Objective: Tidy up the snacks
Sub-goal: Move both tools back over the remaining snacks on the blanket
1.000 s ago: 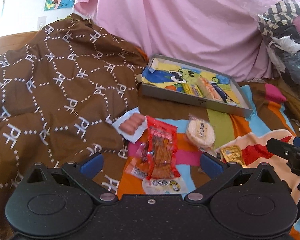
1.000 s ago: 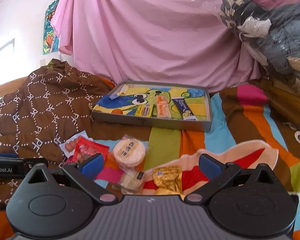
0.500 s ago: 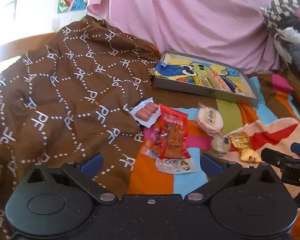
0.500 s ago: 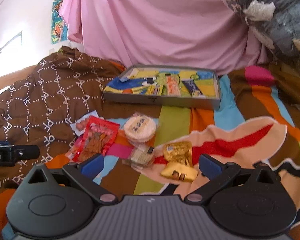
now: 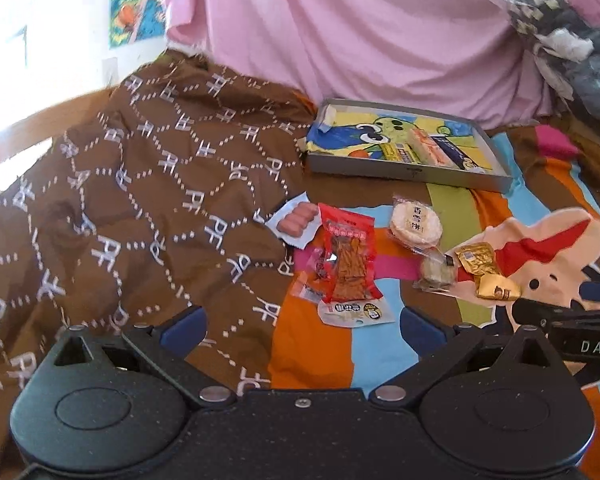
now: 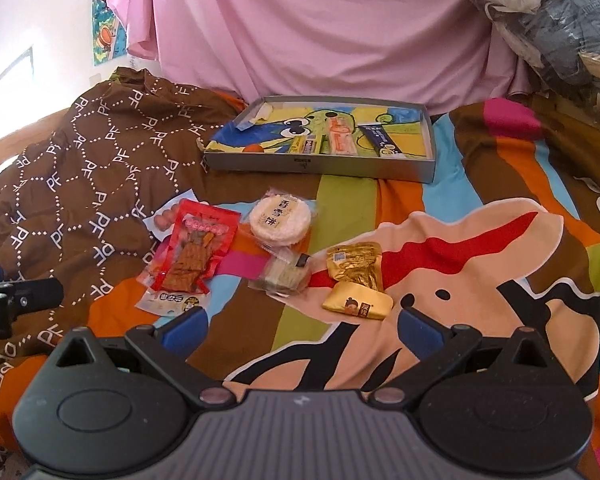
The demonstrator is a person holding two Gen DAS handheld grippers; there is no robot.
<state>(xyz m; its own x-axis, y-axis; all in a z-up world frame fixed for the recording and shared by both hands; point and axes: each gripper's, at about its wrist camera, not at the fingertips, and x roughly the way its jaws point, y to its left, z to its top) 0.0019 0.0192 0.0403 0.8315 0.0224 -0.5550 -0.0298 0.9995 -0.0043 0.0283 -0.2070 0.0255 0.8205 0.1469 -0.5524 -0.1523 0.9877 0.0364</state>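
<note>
Loose snacks lie on a colourful cartoon bedsheet: a red spicy-strip packet, a round rice-cracker pack, a sausage pack, a clear-wrapped pastry, and two gold packets. A grey tray behind them holds three bar snacks. My left gripper is open, hanging just short of the red packet. My right gripper is open, near the lower gold packet. Neither holds anything.
A brown patterned quilt is heaped at the left, beside the snacks. A pink sheet hangs behind the tray. Bagged clothes pile up at the back right. Each gripper shows at the edge of the other's view.
Both grippers have drawn back and risen, so the snacks lie farther ahead and a second gold packet has come into view. No snack has moved.
</note>
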